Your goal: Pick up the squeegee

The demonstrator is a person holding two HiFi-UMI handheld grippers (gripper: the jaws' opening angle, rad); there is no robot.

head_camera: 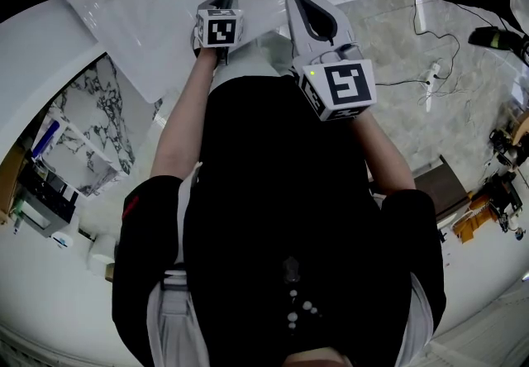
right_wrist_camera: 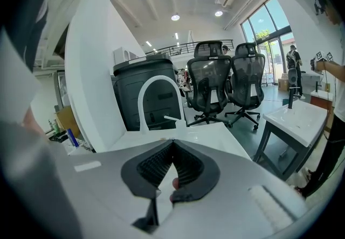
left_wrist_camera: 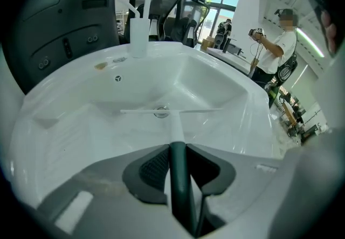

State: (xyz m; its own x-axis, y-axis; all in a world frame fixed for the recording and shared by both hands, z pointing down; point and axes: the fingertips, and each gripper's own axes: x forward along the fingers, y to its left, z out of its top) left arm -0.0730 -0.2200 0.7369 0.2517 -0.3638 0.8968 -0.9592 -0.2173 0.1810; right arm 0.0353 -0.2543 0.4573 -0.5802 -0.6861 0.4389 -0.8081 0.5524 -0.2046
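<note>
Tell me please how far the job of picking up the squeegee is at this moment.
Done: the left claw is shut on the squeegee, gripping its dark handle. In hand: the squeegee is held with its blade low in the sink basin; whether the blade is clear of the basin floor cannot be told. Left: lifting it out. The right claw is shut and empty.

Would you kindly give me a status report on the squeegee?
Left hand-held gripper shut on squeegee. Right hand-held gripper shut, empty. Blade over sink, nothing in the way.
</note>
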